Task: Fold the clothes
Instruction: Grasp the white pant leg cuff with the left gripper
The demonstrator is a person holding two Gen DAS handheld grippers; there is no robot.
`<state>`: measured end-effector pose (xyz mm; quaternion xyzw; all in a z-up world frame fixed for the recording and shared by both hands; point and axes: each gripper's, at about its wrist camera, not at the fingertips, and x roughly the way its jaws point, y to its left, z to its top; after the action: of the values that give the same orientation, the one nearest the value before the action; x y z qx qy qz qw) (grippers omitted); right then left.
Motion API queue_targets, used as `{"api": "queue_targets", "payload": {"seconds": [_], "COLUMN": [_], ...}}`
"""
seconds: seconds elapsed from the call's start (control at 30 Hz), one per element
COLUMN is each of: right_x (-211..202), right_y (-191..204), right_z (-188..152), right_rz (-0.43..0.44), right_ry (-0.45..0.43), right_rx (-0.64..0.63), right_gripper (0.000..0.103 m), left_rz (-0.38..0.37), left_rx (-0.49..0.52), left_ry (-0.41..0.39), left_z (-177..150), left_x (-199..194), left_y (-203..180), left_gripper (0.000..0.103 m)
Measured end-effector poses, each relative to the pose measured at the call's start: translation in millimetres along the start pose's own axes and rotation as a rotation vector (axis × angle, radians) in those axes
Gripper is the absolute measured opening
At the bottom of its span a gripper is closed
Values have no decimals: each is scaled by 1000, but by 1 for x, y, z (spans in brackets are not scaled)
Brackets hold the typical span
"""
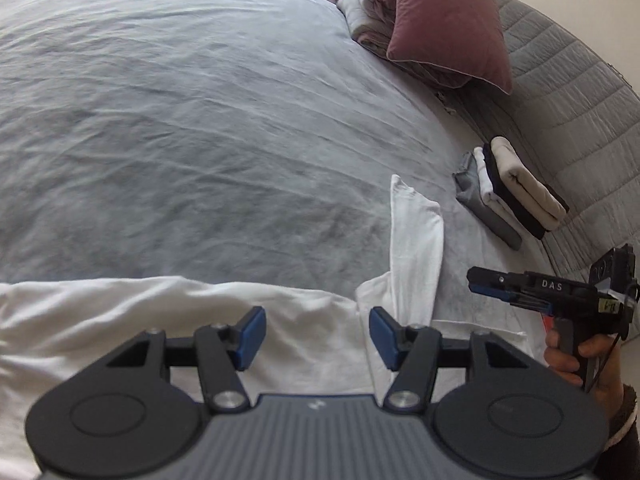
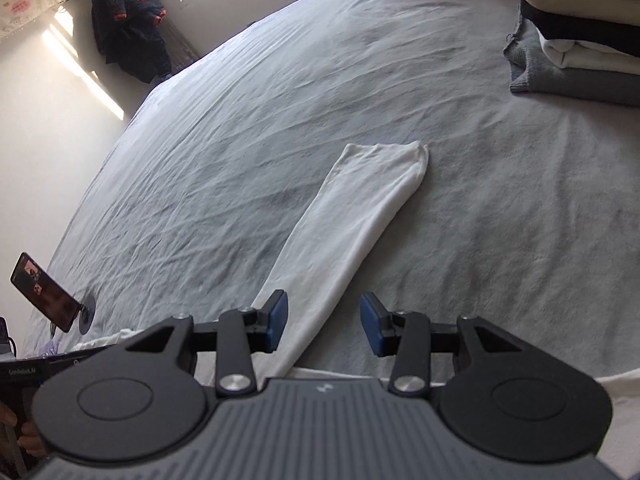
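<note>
1. Shirt (image 1: 168, 320), white, lies spread on the near part of the grey bed sheet (image 1: 180, 120), one long sleeve (image 2: 352, 220) stretched flat toward the far side
2. Left gripper (image 1: 317, 332) hovers over the shirt's body near the sleeve's root, jaws apart, nothing between the blue pads (image 1: 252, 336)
3. Right gripper (image 2: 323, 322) hangs above the near end of the sleeve, jaws parted and released, cloth below them but not pinched
4. Stack of folded clothes (image 1: 516, 188), grey, white, dark and cream, sits far right of the sleeve, well apart from it
5. Mauve pillow (image 1: 444, 20) leans on rolled bedding at the far right corner
6. Phone on a stand (image 2: 48, 296) rests at the bed's left edge; a dark garment (image 2: 128, 28) hangs by the window
</note>
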<state>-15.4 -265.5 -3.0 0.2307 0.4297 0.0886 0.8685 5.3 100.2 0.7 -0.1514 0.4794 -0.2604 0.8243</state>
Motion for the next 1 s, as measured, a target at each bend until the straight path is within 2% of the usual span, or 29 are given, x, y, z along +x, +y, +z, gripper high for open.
{"api": "queue_targets", "payload": {"seconds": [0.27, 0.57, 0.77, 1.0], "right_x": [-1, -11, -22, -32], "right_y": [-34, -69, -92, -109], "right_z": [14, 19, 22, 27], "right_rz": [-33, -55, -55, -32], "right_ry": [-3, -6, -21, -52], "right_rx": [71, 124, 176, 255], "right_gripper": [45, 45, 45, 45], "left_rz": [-35, -22, -7, -1], "left_rx": [78, 4, 28, 36], "left_ry": [-9, 2, -43, -77], "left_z": [20, 43, 60, 71], "left_x": [73, 137, 165, 197], "left_y": [-57, -69, -93, -118], "left_gripper": [58, 55, 53, 37]}}
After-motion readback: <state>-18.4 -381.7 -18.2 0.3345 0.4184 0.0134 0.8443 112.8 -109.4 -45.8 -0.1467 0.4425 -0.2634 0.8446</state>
